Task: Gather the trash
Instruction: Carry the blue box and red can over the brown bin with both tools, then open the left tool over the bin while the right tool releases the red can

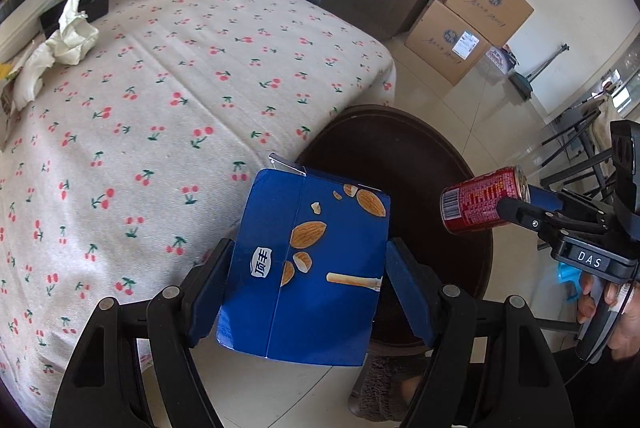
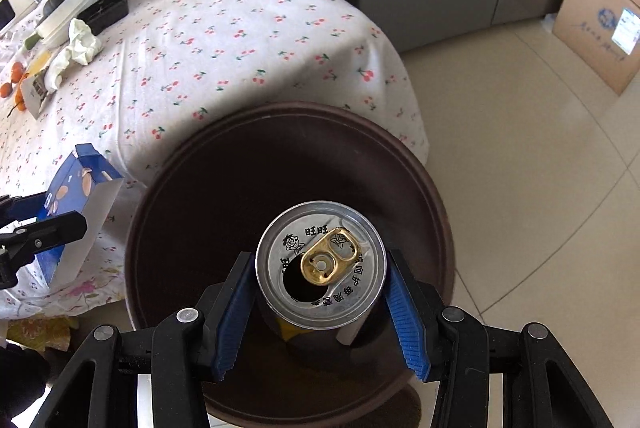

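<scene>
Both jaws are clamped: my right gripper (image 2: 320, 288) holds the opened red drink can (image 2: 320, 264) above the round dark-brown bin (image 2: 432, 196); left gripper (image 1: 308, 264) holds the blue almond-print carton (image 1: 308, 268) near its rim. I'd centre each over the mouth before releasing.

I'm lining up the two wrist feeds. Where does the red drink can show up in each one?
Left wrist: the red can is at right of centre, lying sideways in the right gripper.
Right wrist: bottom centre, its silver top facing the camera between the blue pads.
Shared landmark: the dark brown bin beneath it.
</scene>
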